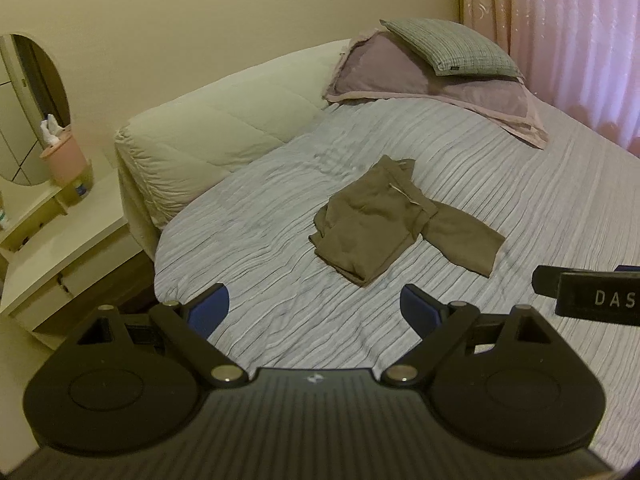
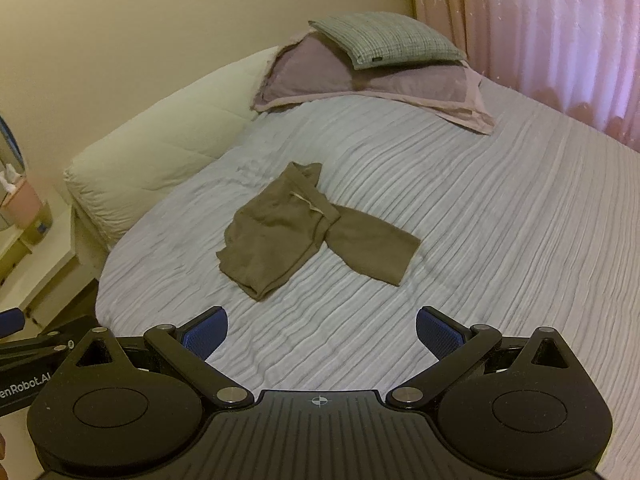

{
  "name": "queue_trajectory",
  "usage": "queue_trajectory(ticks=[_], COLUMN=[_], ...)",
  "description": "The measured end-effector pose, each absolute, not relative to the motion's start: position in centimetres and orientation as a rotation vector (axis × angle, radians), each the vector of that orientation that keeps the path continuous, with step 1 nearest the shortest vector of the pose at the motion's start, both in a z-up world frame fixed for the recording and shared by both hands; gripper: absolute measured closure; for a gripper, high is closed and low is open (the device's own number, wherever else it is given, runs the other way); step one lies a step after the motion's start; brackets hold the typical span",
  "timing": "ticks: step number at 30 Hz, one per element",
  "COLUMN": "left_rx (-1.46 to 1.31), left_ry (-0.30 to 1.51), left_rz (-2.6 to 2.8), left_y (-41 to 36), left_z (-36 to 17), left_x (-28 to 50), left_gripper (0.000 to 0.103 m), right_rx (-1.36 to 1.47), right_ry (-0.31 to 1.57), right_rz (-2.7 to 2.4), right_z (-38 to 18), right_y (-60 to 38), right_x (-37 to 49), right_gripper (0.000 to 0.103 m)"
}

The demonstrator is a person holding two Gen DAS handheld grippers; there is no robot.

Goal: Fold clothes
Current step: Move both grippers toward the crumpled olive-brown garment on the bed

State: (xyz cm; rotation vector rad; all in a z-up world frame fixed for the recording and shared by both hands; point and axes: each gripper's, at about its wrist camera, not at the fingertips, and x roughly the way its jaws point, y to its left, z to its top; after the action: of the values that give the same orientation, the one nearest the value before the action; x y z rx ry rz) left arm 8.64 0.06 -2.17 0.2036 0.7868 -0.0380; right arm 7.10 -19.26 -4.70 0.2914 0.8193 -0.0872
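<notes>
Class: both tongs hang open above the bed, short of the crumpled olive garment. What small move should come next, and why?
Probably bring the right tongs forward and down to the loose leg of the olive garment. That part sprawls out sideways from the bunched part, and both right and left tongs are open, holding nothing.

Left gripper (image 1: 314,306): black body — blue pads, silver screws.
Right gripper (image 2: 322,330): same — ribbed housing, crosshair mark.

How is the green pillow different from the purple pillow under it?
The green pillow is smaller and checked; the purple pillow is bigger and plain, with a flat border. The green one lies on top, the purple one on the bed. Both sit near the pink curtain.
</notes>
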Motion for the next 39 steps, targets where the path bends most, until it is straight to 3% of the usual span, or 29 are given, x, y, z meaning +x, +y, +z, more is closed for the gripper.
queue_trajectory(ticks=[24,39], left_rx=[0.220,0.235], left_ry=[0.865,0.974], left_rz=[-0.105,-0.190], left_y=[1.2,3.3], left_z=[-6.2,-14.0], left_x=[17.5,30.4], left_gripper=[0.012,0.016], right_rx=[0.340,0.639], right_ry=[0.891,0.861], right_rz=[-0.157,-0.124], right_z=[-8.4,-16.7], right_y=[-20.2,-23.4], right_x=[13.5,22.5], right_gripper=[0.000,0.001])
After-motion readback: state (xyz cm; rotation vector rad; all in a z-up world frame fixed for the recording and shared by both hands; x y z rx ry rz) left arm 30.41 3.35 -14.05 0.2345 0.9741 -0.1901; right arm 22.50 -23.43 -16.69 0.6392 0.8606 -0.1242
